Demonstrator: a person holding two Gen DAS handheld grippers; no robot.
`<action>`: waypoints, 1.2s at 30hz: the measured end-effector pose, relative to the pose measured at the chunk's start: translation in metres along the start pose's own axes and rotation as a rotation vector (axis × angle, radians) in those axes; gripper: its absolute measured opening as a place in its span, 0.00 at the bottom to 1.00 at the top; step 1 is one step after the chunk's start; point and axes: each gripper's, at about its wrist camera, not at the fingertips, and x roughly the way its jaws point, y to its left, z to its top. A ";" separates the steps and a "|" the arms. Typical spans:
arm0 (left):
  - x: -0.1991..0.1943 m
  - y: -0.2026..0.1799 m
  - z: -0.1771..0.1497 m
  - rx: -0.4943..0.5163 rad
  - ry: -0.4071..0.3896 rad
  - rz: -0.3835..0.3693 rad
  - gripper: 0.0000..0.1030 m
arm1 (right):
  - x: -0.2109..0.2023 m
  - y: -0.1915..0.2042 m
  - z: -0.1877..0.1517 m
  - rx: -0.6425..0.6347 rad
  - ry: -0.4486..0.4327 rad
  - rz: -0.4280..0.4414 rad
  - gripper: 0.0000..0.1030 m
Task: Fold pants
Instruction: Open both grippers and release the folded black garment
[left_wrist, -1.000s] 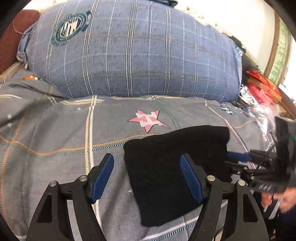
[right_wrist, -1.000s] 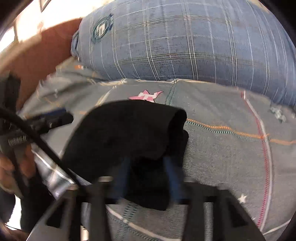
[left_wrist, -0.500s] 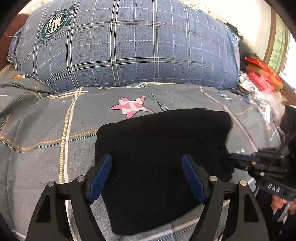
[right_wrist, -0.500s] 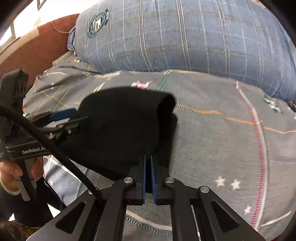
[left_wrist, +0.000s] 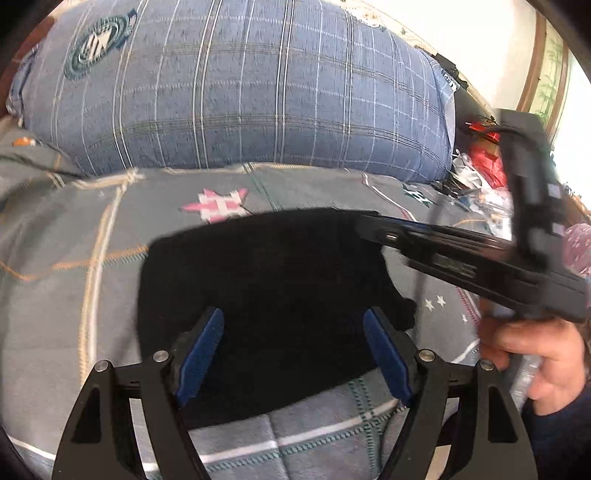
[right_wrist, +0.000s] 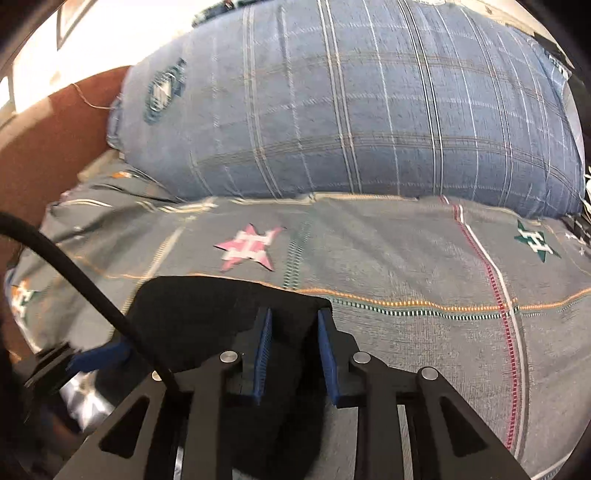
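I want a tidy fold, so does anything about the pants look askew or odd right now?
Mostly tidy: the black pants lie as a compact folded bundle on the bedspread. Only the corner near the right gripper looks bunched, with fabric between its opening jaws.

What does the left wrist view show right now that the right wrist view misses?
Only the left wrist view: the hand gripping the right tongs, and red clutter past the pillow's end. Only the right wrist view: the brown headboard, a green star, and the right tongs' opening jaws with black cloth between them. Both: black pants on the grey bedspread, pink star, blue plaid pillow.
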 end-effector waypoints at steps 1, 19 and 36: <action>0.002 -0.001 -0.001 0.000 0.001 0.001 0.75 | 0.007 -0.003 -0.001 0.005 0.013 -0.012 0.26; 0.000 -0.006 -0.002 0.017 0.008 0.048 0.80 | -0.024 -0.021 -0.014 0.043 -0.008 0.033 0.46; -0.034 0.035 0.000 -0.053 -0.037 0.177 0.81 | -0.033 0.018 -0.045 -0.019 0.050 0.092 0.46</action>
